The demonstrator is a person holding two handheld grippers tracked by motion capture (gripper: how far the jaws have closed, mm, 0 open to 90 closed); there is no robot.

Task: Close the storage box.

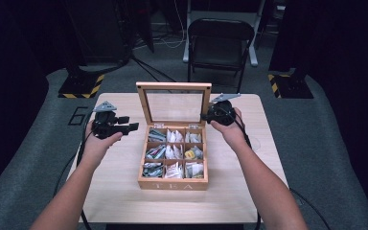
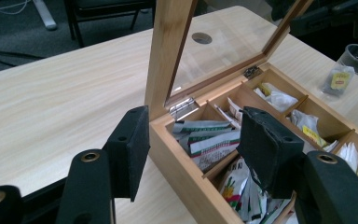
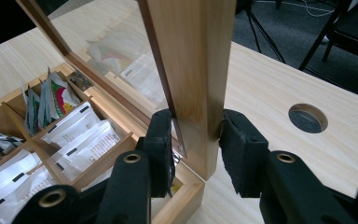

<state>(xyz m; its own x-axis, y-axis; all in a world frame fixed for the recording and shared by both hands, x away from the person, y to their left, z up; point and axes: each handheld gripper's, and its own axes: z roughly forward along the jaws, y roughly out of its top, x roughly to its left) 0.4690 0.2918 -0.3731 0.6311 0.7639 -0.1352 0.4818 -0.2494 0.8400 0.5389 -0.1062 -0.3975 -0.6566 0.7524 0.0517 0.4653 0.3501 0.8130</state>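
Wooden tea box sat mid-desk, glass-paned lid upright at 12 o'clock. Right tool straddled the lid's side frame, pads near-touching; clamped or not, cannot tell. Left tool gaped wide at 9 o'clock. Lid judged stiff, light, pane fragile; grip the frame.

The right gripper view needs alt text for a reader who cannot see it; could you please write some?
The right claw clamps the side frame of the upright lid of a wooden tea box. To the left, compartments hold tea bags. To the right, the table has a round hole.
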